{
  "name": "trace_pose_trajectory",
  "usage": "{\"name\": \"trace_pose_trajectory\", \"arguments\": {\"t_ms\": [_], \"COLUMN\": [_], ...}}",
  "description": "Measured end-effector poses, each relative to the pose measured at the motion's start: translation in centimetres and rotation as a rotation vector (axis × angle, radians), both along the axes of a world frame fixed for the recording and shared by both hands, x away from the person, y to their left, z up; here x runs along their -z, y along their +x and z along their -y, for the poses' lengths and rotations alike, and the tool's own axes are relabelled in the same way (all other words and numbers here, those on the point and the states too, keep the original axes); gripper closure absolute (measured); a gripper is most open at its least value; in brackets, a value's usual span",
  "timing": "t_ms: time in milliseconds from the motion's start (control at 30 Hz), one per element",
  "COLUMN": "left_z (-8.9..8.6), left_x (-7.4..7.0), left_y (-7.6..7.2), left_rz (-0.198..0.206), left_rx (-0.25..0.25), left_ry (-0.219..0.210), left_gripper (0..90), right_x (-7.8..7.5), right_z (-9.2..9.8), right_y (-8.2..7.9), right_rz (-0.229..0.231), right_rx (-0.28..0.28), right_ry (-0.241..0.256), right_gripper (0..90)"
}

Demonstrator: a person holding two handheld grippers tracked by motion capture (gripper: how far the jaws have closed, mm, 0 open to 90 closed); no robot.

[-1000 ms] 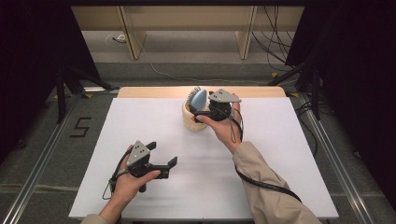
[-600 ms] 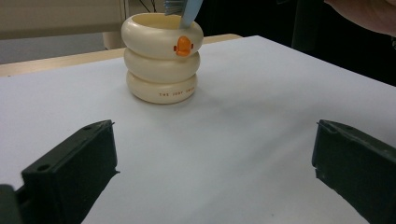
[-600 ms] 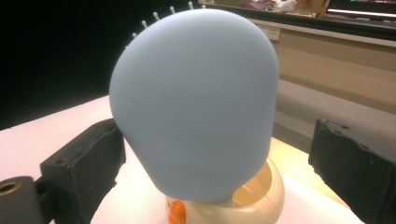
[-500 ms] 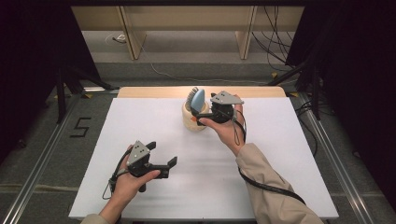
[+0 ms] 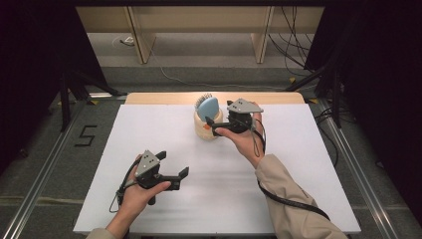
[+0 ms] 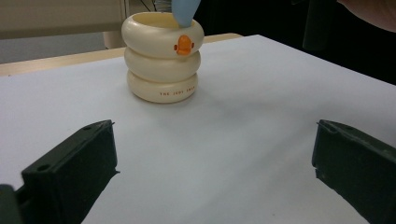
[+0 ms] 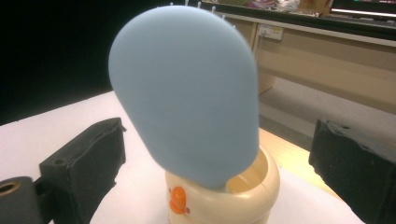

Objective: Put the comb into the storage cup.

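While both grippers stand open, right gripper [image 5: 211, 122] at a cream holder [image 5: 206, 127], blue brush [image 7: 187, 93] upright inside between its parted jaws, left gripper [image 5: 174, 169] empty, holder well ahead on a white table [image 5: 298, 169].

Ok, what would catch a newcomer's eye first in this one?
Probably the blue hairbrush standing head-up in a cream ringed cup at the far middle of the white table. The right tool hovers open right beside the cup, while the left tool sits open nearer the person.

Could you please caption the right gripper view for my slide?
Open right tongs flank a blue hairbrush standing in a cream holder.
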State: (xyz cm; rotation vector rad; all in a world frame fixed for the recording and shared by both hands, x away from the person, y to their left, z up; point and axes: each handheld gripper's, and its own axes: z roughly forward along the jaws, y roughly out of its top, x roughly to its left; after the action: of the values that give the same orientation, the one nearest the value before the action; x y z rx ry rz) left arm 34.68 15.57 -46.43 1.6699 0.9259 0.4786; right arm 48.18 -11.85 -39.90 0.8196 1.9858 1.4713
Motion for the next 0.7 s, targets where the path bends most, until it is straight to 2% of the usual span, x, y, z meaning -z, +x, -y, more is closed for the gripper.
{"name": "trace_pose_trajectory", "arguments": {"t_ms": [333, 700], "left_z": [0.0, -0.1], "left_x": [0.1, 0.2], "left_y": [0.0, 0.1], "left_rz": [-0.002, -0.006], "left_rx": [-0.001, -0.006], "left_ry": [0.001, 0.003], "left_gripper": [0.0, 0.0], "right_x": [0.2, 0.6], "right_z": [0.9, 2.8], "right_y": [-0.2, -0.5], "right_rz": [-0.001, -0.013], "right_rx": [0.010, 0.028], "right_ry": [-0.006, -0.011], "right_gripper": [4.4, 4.4]}}
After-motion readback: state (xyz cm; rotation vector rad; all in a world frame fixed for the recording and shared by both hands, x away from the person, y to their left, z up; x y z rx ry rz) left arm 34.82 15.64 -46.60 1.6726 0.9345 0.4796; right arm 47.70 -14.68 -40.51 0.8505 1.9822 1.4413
